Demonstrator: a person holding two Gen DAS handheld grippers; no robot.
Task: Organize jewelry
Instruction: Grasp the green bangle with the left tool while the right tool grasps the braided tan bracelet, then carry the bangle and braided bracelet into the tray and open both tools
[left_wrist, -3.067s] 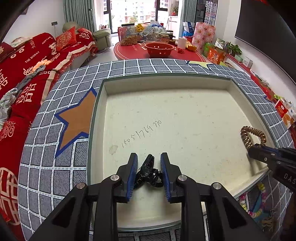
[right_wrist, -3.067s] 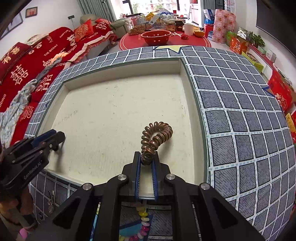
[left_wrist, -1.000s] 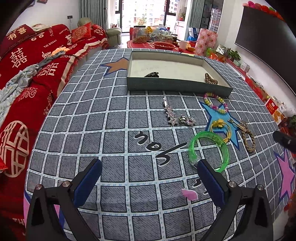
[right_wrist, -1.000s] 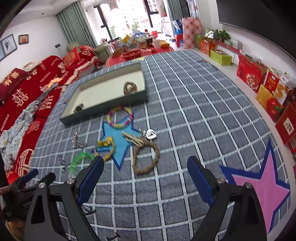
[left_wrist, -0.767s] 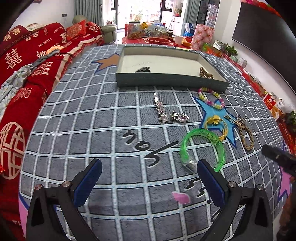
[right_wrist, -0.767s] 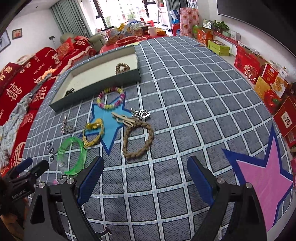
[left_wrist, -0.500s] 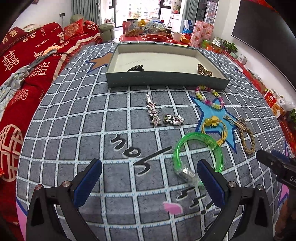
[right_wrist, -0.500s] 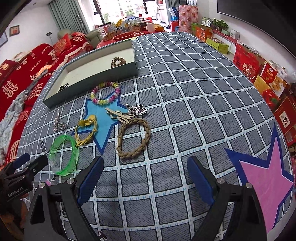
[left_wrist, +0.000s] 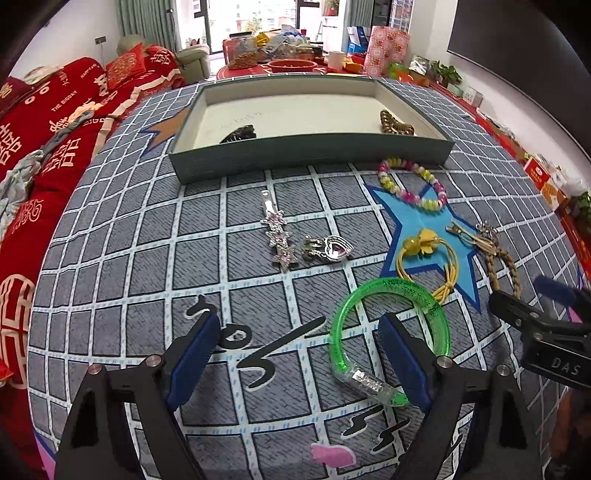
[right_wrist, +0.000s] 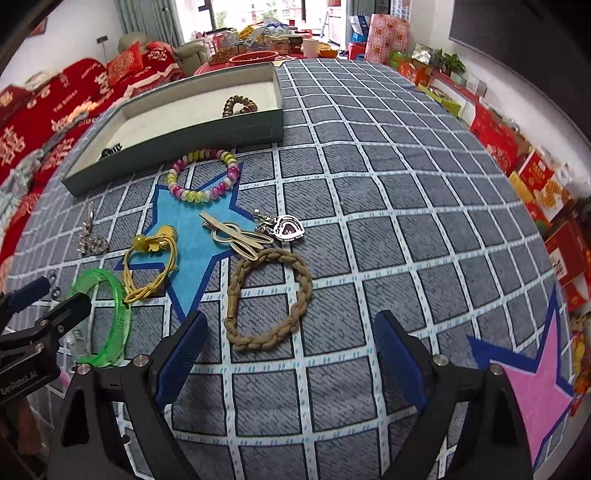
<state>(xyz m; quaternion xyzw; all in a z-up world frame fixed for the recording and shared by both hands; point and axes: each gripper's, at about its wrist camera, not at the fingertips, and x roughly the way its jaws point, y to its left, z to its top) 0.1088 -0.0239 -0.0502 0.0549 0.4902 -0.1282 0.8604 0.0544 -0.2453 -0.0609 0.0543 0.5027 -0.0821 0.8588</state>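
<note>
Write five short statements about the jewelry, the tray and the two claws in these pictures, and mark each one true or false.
1. The tray holds a black hair clip and a brown coil hair tie. True.
2. The green bangle lies inside the tray. False: it lies on the checked cloth.
3. The right claw grips the braided bracelet. False: its jaws are open and hold nothing.
4. The beaded bracelet lies just outside the tray's front wall. True.
5. The left claw is shut on the star hair clip. False: it is closing, empty.

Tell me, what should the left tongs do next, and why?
Probably ease down and finish closing on the green bangle. The left tongs are closing but grip nothing yet, the bangle's near side lies between their tips, and the tray holds only two pieces.
</note>
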